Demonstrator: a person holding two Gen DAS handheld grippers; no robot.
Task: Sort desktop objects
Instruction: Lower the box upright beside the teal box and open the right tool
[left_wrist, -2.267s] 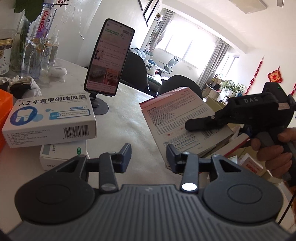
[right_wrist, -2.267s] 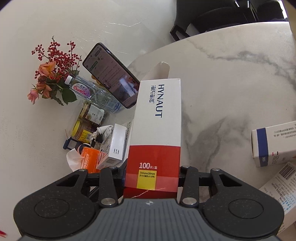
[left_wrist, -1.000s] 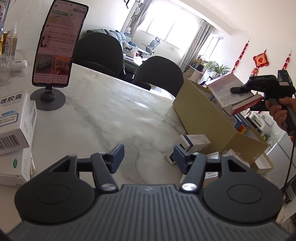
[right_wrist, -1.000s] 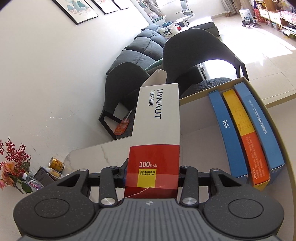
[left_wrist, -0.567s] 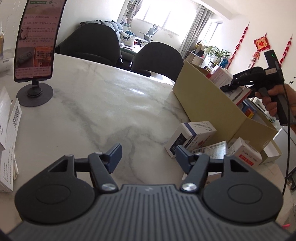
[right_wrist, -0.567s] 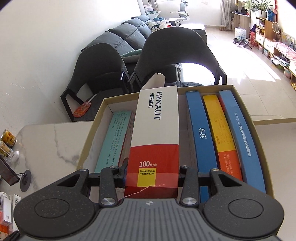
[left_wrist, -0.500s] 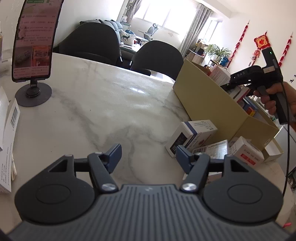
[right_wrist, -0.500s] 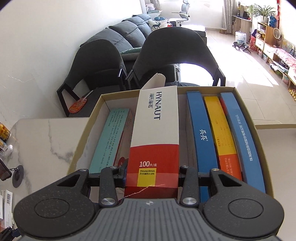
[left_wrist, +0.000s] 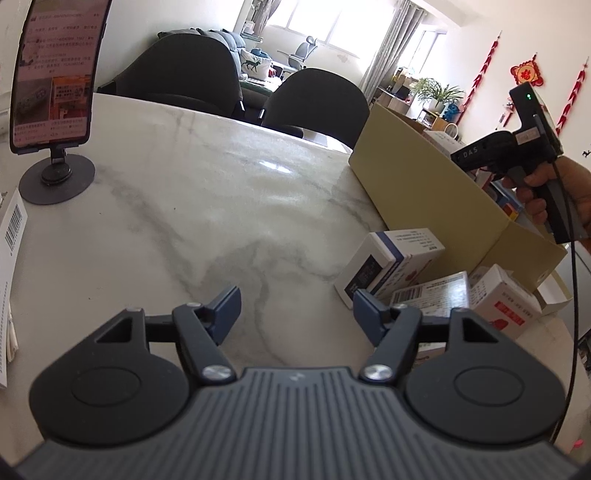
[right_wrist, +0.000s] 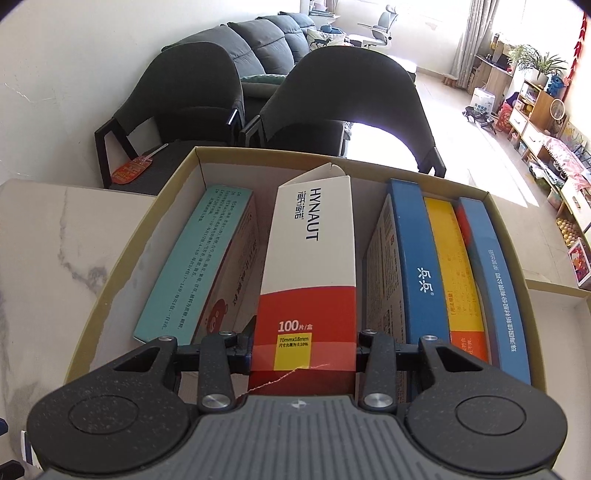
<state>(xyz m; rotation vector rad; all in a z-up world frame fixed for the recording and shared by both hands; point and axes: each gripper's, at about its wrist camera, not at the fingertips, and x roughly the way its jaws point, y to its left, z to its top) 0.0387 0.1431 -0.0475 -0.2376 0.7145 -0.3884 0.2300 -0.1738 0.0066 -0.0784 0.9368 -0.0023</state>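
The HYNAUT box (right_wrist: 308, 266), pinched by the right gripper (right_wrist: 303, 345), is being lowered into the cardboard box (right_wrist: 110, 280); release is needed next. The left gripper (left_wrist: 295, 306), empty, is opening above the tabletop (left_wrist: 207, 206).

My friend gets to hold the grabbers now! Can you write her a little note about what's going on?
Right gripper: shut on the HYNAUT box, lowering it into the gap between the teal box and the blue box in the carton.
Left gripper: empty, jaws opening, above the table.
Done: four boxes stand in the carton.
Left: release the HYNAUT box, then sort the loose boxes beside the carton.
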